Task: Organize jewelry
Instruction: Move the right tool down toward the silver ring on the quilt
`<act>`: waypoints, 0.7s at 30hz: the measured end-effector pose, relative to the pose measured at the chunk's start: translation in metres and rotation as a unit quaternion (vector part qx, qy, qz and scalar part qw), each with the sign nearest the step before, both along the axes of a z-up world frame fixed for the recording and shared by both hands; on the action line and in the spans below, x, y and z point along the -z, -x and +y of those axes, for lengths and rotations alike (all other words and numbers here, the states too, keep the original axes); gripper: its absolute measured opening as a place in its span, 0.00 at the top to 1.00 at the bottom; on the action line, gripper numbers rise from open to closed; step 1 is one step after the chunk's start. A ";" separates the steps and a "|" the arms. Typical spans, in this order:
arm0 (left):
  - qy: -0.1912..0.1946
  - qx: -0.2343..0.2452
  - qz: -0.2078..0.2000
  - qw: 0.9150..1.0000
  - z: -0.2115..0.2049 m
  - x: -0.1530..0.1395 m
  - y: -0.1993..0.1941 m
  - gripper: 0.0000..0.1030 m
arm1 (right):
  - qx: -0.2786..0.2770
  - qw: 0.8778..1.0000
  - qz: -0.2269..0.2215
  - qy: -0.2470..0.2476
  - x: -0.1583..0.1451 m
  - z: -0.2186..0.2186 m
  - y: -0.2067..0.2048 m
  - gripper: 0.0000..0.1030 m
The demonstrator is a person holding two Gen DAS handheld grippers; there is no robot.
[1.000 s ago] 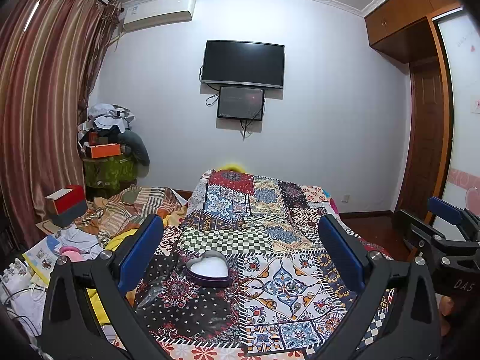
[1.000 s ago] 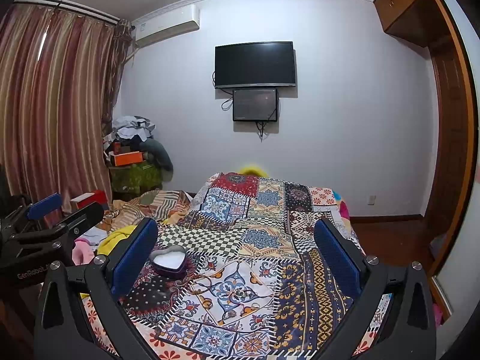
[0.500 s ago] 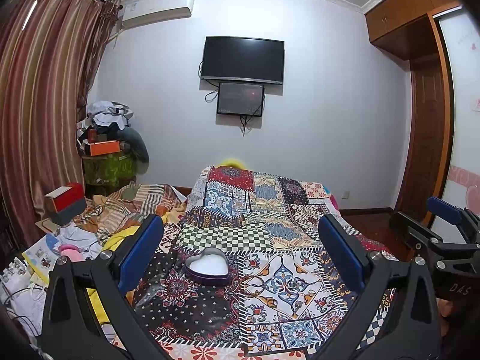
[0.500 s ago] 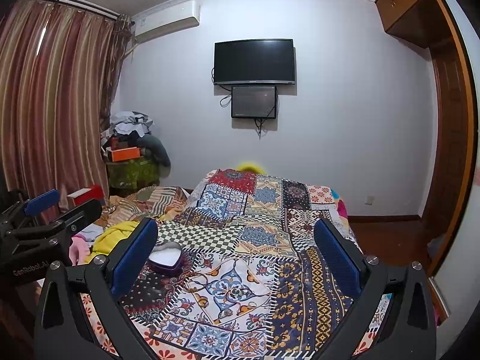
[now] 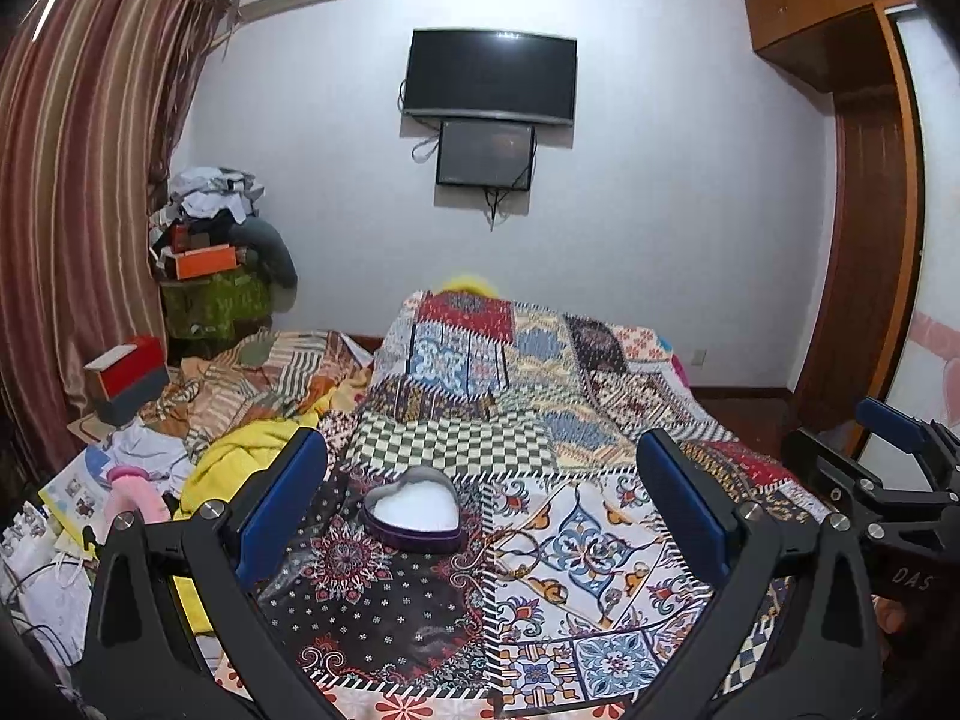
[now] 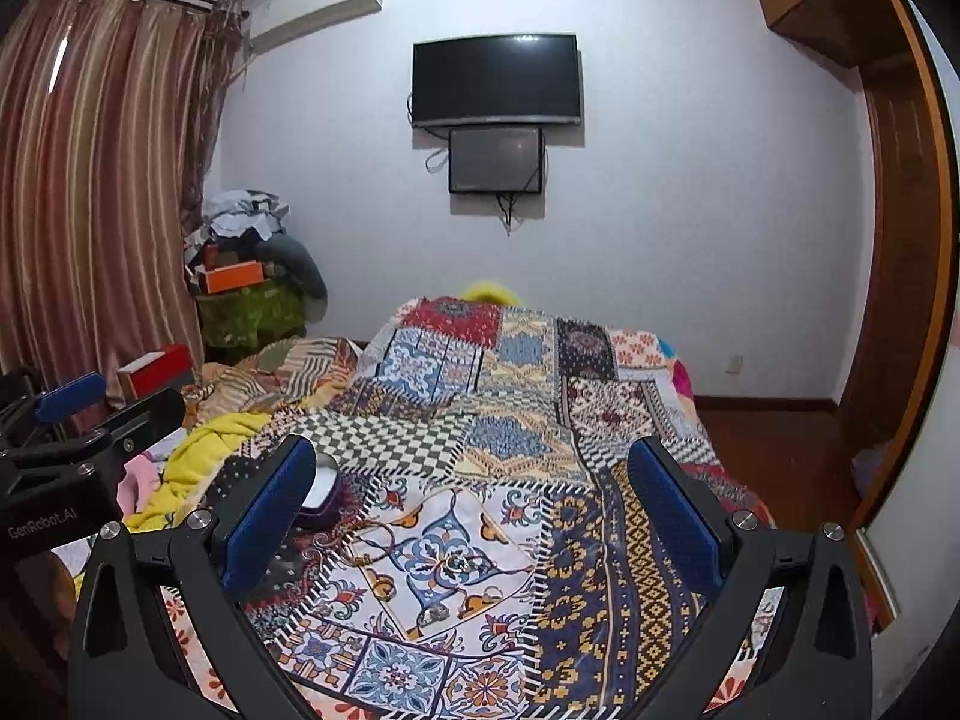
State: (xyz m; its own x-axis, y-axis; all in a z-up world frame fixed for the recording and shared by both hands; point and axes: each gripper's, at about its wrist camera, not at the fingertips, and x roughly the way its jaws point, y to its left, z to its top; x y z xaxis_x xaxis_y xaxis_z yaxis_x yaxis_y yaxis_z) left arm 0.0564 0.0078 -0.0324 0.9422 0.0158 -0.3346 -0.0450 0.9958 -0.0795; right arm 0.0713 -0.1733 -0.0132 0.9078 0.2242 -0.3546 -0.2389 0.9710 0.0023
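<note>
Both tools hang above a bed covered with a patchwork quilt (image 5: 540,432). The left hand-held gripper (image 5: 480,498) has its blue-padded fingers spread wide with nothing between them; the right hand-held gripper (image 6: 474,498) is equally wide and empty. A heart-shaped box (image 5: 414,510), purple-walled with a white inside and no lid on it, sits on the quilt just ahead of the left tool. In the right wrist view small rings (image 6: 456,564) and a thin chain (image 6: 378,540) lie loose on the quilt, apart from the box.

dim indoor light, strong fisheye edge warping
</note>
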 end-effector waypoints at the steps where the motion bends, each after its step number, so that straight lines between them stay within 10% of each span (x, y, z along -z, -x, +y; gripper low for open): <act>1: 0.000 -0.001 0.007 1.000 0.000 0.003 -0.005 0.00 | 0.002 1.000 0.005 -0.001 0.002 -0.001 -0.003 0.00; 21: 0.000 0.040 0.215 0.976 0.000 0.117 -0.089 0.00 | 0.032 0.982 0.183 0.043 0.088 -0.039 -0.065 0.00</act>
